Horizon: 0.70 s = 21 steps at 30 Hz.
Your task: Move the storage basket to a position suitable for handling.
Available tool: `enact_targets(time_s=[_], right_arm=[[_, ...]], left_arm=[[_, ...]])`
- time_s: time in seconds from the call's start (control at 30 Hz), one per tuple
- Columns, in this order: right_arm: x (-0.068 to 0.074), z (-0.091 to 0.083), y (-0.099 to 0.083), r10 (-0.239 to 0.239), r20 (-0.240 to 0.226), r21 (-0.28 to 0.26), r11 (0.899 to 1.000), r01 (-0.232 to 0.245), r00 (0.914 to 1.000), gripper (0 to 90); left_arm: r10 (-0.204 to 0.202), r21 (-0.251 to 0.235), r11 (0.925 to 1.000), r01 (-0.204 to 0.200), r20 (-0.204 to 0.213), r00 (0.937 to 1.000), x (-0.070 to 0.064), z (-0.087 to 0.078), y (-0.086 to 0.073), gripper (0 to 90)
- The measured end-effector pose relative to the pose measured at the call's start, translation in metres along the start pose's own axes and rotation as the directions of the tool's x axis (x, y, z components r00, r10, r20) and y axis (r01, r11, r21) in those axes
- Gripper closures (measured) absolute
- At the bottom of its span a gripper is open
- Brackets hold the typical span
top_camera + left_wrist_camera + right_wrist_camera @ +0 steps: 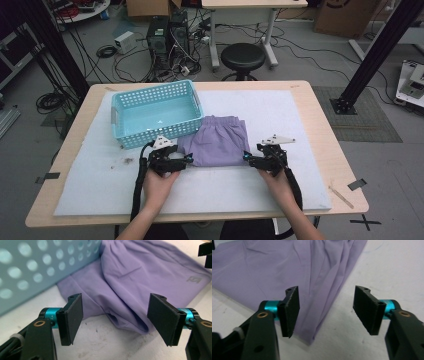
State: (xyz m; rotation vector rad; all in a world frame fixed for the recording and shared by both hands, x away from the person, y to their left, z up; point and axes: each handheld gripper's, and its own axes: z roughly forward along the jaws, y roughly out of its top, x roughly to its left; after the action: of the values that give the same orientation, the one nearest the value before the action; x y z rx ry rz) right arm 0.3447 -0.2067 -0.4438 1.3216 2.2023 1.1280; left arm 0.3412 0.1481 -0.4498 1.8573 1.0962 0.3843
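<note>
Lilac cloth — a folded purple garment of thin, smooth fabric [216,141] — lies near the middle of the white foam mat [300,130] that covers the wooden table, its far-left corner touching the front wall of the pale blue perforated plastic basket [152,111], which stands toward the table's far-left corner. The garment's long axis runs left to right, across the person's front, so each near corner points at one tool. The left gripper [188,158] sits just beside the near-left corner, the right gripper [246,157] just beside the near-right one; both are about equally close. Each has its jaws spread wide with nothing between them — in the left gripper view the rounded fold of the cloth [130,322] lies straight ahead between the pads, and in the right gripper view the pleated corner [312,335] does the same. I judge a short push forward would bracket both corners. Beyond the table, a black stool [243,57], computer towers and loose cables stand on a grey floor.
</note>
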Motion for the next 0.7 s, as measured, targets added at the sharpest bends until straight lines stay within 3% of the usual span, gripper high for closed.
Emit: enact_targets(time_s=[0.03,0.07,0.2,0.37,0.4,0.47,0.57,0.63,0.67,0.7], right_arm=[[0.000,0.000,0.000,0.000,0.000,0.000,1.000,0.000,1.0000,40.8],[0.003,0.005,0.001,0.001,0.006,0.042,0.999,-0.001,1.0000,43.0],[0.008,0.011,0.001,-0.016,0.019,0.090,0.996,0.014,0.9997,46.2],[0.011,0.010,0.000,-0.003,0.023,0.095,0.995,0.001,0.9997,52.6],[0.011,0.010,0.000,-0.003,0.023,0.095,0.995,0.001,0.9997,52.6],[0.011,0.010,0.000,-0.001,0.008,0.091,0.996,0.001,1.0000,58.3],[0.011,0.009,0.000,0.006,0.000,0.092,0.996,-0.006,1.0000,60.1],[0.011,0.009,-0.001,0.014,-0.001,0.090,0.996,-0.014,0.9999,59.1],[0.011,0.008,-0.001,0.024,-0.007,0.086,0.996,-0.023,0.9997,51.9],[0.011,0.008,-0.001,0.024,-0.007,0.086,0.996,-0.023,0.9997,51.9]], left_arm=[[0.001,0.014,0.9999,-0.001,-0.018,0.9998,0.000,0.001,0.001,29.4],[0.004,0.019,0.9998,-0.004,-0.021,0.9998,0.000,0.002,0.002,31.0],[0.017,0.060,0.9981,-0.016,-0.012,0.9998,-0.002,0.006,0.003,36.9],[0.048,0.097,0.9941,-0.048,0.004,0.9988,-0.006,0.011,0.004,53.6],[0.055,0.105,0.9929,-0.055,0.002,0.9985,-0.007,0.011,0.004,53.6],[0.047,0.103,0.9936,-0.048,0.006,0.9989,-0.008,0.012,0.004,61.4],[0.043,0.107,0.9933,-0.044,0.007,0.9990,-0.007,0.011,0.004,65.7],[0.046,0.104,0.9935,-0.047,0.009,0.9989,-0.007,0.011,0.004,66.0],[0.047,0.094,0.9945,-0.046,-0.005,0.9989,-0.009,0.010,0.003,51.7],[0.054,0.083,0.9952,-0.051,-0.032,0.9981,-0.010,0.008,0.003,51.7]])
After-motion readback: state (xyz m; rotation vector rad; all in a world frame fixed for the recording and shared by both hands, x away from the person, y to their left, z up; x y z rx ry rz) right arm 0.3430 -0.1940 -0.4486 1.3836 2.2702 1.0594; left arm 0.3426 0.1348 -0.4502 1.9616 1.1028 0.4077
